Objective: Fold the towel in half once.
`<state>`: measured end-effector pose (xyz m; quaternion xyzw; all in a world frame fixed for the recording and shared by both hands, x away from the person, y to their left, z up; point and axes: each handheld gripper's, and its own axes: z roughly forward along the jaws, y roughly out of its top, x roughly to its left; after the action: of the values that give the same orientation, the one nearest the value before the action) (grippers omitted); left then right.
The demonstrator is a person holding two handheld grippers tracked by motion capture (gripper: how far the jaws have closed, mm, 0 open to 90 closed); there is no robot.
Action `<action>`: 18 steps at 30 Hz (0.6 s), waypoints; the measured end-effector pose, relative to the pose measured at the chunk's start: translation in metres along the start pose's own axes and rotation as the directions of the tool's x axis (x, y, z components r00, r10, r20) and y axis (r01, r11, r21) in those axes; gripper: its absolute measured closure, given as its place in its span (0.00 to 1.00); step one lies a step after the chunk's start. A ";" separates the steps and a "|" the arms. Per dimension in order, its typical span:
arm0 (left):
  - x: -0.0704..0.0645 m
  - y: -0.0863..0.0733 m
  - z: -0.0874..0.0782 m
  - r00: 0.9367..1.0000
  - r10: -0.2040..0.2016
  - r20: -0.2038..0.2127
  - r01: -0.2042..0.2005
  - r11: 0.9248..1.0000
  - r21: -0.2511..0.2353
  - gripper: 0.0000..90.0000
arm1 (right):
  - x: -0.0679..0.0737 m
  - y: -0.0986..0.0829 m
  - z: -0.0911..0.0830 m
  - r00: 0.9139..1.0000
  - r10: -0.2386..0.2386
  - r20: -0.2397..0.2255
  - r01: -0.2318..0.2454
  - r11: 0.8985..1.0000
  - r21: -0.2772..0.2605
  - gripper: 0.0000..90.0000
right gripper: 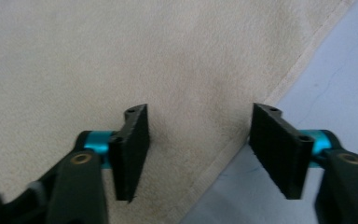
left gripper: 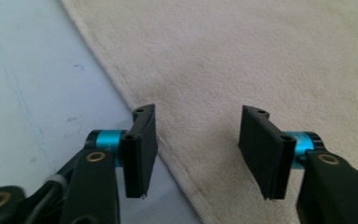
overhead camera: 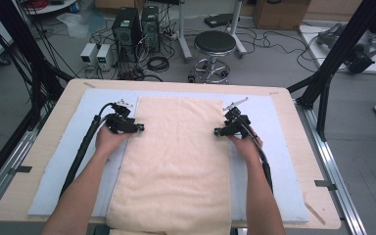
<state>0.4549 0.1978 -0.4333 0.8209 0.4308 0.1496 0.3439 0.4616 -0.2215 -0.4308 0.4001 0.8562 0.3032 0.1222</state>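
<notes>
A cream towel (overhead camera: 176, 161) lies flat along the middle of a pale blue mat (overhead camera: 58, 166) and hangs over the table's near edge. My left gripper (overhead camera: 138, 128) is open at the towel's left edge, jaws pointing inward. In the left gripper view the left gripper (left gripper: 198, 149) straddles the hemmed edge of the towel (left gripper: 261, 60), nothing pinched. My right gripper (overhead camera: 218, 131) is open at the towel's right edge. In the right gripper view the right gripper (right gripper: 200, 149) spans the hem of the towel (right gripper: 121, 56), with the mat (right gripper: 335, 93) to its right.
The mat lies on a wooden table (overhead camera: 301, 132). Beyond the table's far edge stand a black stool (overhead camera: 214, 46), computer towers (overhead camera: 127, 27) and loose cables on the floor. Black frame posts (overhead camera: 338, 54) rise at the right and left sides.
</notes>
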 end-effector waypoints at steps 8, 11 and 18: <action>-0.005 0.001 -0.003 1.000 0.007 0.002 -0.007 1.000 0.019 0.78 | 0.009 0.005 -0.002 0.998 -0.025 -0.054 0.027 0.999 0.033 0.84; -0.006 0.001 -0.004 1.000 0.005 0.029 -0.006 1.000 0.027 0.90 | 0.011 0.006 -0.002 0.997 -0.031 -0.068 0.034 0.999 0.042 0.90; -0.004 0.004 -0.015 0.997 0.012 0.073 -0.012 1.000 0.000 0.94 | 0.008 0.006 -0.015 0.994 -0.061 -0.095 0.062 0.998 0.009 0.91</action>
<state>0.4469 0.1998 -0.4196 0.8284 0.4132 0.1215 0.3582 0.4538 -0.2188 -0.4149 0.3595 0.8747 0.3128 0.0883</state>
